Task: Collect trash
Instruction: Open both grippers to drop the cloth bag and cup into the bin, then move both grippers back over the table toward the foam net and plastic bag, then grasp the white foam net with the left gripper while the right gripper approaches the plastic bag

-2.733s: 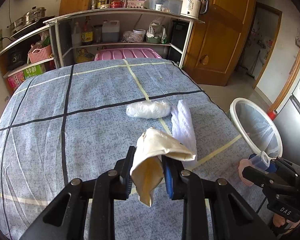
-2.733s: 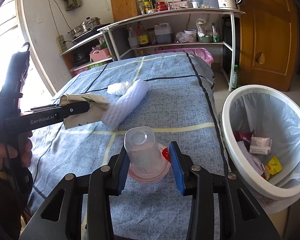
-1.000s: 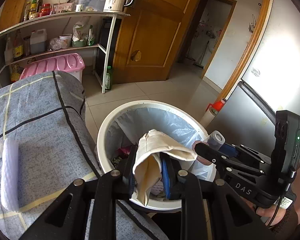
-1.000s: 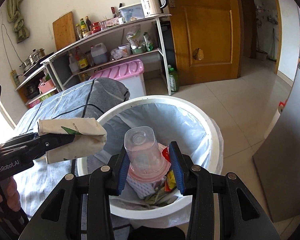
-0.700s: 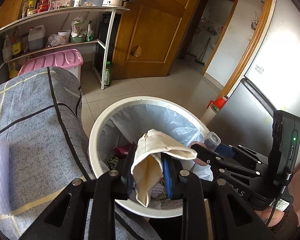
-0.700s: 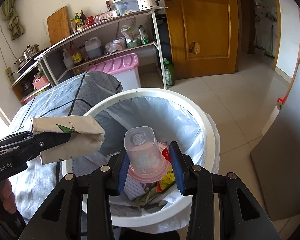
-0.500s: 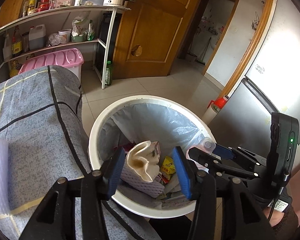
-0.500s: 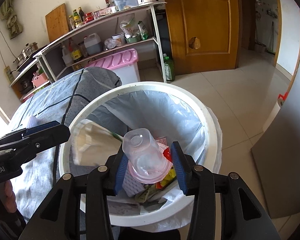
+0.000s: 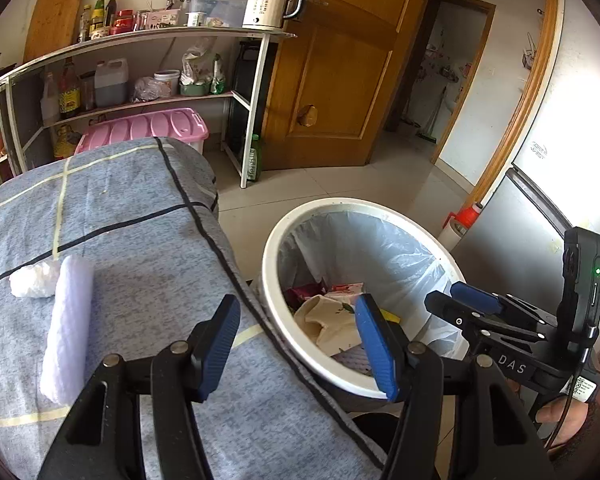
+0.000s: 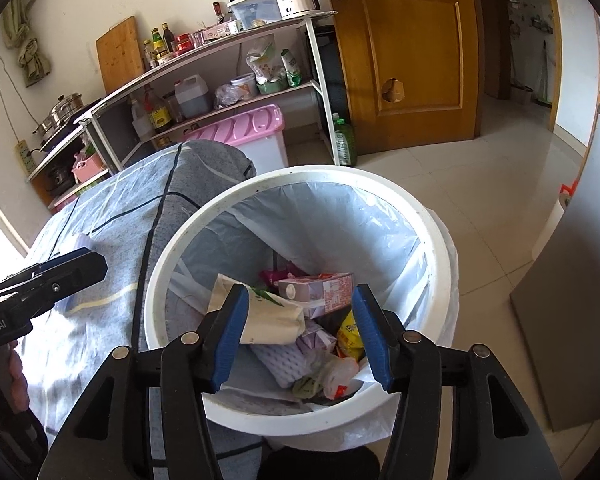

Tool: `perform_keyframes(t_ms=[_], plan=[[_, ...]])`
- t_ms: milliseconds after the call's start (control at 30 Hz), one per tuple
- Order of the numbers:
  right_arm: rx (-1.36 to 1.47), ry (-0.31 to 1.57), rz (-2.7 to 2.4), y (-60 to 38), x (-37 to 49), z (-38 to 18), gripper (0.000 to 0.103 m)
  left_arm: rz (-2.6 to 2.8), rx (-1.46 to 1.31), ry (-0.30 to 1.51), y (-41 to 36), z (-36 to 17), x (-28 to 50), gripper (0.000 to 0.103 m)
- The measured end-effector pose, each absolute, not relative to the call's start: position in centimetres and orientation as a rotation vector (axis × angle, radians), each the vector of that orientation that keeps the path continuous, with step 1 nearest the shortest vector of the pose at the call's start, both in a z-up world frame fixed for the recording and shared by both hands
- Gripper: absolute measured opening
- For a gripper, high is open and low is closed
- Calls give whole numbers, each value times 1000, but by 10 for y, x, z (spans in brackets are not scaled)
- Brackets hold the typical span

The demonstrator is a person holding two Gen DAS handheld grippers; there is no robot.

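Hanging above the round white waste bin lined with a clear plastic bag (image 10: 432, 236), the right hand-held gripper (image 10: 296, 332) is seen with its blue-padded jaws spread; they have just been opening, and nothing is pinched between them. The left hand-held gripper (image 9: 296, 344) is likewise spread, its jaws having just been opening, with nothing between the pads; it is positioned over the desk's right edge, one jaw above the blue-grey checked cloth covering the desk (image 9: 140, 208) and the other above the bin's rim.

Inside the bin, the crumpled beige paper bag with green print (image 10: 268, 316) is found lying on the other refuse, beside a pink and white drink carton (image 10: 320, 292), a yellow wrapper (image 10: 350, 334) and a white foam net sleeve (image 10: 284, 364). The transparent plastic cup cannot be clearly made out among the refuse.

On the desk, a long white foam roll (image 9: 66, 328) is left lying near the front left part of the cloth, with a small crumpled white plastic wad (image 9: 30, 284) touching its far end. The bin is placed on the tiled floor (image 10: 480, 184), just beside the desk's right edge.
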State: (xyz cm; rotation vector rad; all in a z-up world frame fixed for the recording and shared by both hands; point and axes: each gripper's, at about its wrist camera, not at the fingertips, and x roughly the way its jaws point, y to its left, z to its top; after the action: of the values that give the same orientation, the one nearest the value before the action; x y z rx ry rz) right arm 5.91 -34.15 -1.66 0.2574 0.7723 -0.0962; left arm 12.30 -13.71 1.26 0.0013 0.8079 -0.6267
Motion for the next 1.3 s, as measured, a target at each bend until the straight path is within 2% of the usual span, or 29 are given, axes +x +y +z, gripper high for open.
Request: perform_keyframes(t_ms=[700,1300], plan=[[193,749,54,-242,82,-8,55,-318,-88,805,5,-9,135,66],[144,780,97,-208,120,-8,55,-363,-38,899,-15,-36,178,66]])
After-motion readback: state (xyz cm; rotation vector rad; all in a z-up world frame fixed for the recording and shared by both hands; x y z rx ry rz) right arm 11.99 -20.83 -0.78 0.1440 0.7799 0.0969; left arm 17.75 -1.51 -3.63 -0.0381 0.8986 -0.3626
